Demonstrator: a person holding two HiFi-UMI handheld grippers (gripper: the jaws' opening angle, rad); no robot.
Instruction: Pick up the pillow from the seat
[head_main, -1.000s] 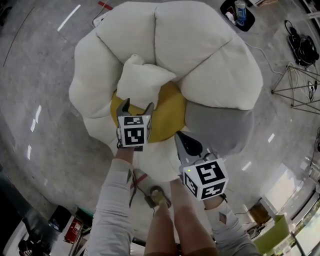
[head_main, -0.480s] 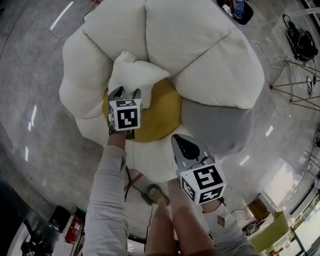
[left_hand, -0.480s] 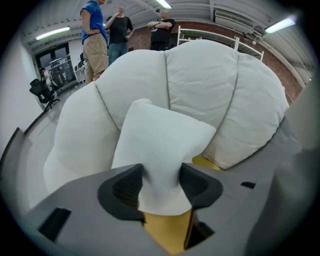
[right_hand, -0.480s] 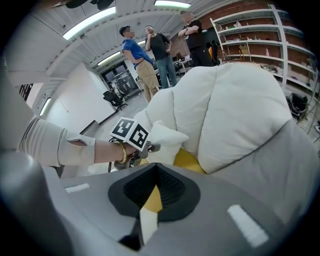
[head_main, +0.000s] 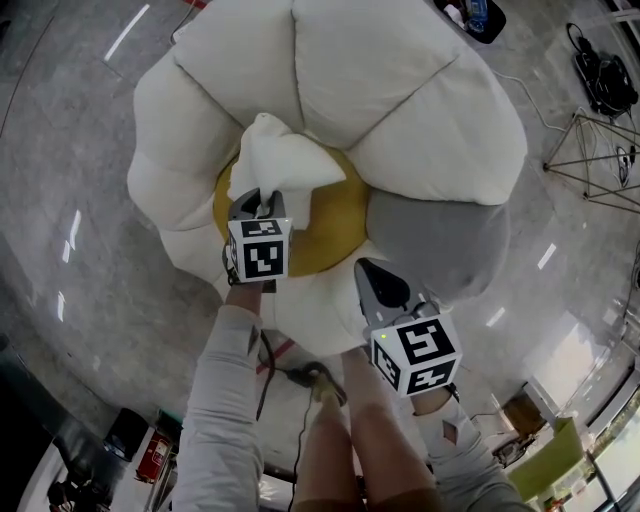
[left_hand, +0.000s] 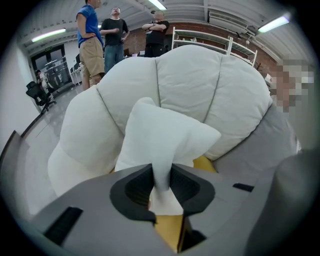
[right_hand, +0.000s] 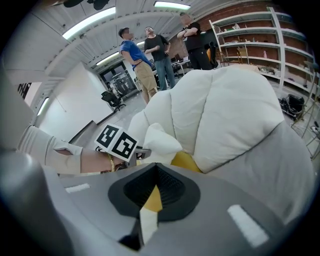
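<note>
A small white pillow (head_main: 285, 160) (left_hand: 165, 135) (right_hand: 159, 140) stands on the yellow seat (head_main: 330, 225) of a flower-shaped chair with white petals (head_main: 380, 70) and one grey petal (head_main: 440, 245). My left gripper (head_main: 258, 203) (left_hand: 161, 185) is at the pillow's near lower corner. Its jaws have just been closing, and the fabric is now pinched between the pads. My right gripper (head_main: 372, 280) (right_hand: 154, 187) hangs shut over the chair's front edge, to the right of the pillow, with nothing in it.
Three people (left_hand: 107, 35) stand behind the chair. A black tray with a bottle (head_main: 478, 20) lies on the floor at the far right, a wire stand (head_main: 600, 170) to the right. White shelves (right_hand: 250, 40) line the back wall. The holder's legs (head_main: 340, 440) are below.
The left gripper's jaws went from wide open around the pillow's corner to pinched on it. The right gripper stayed where it was.
</note>
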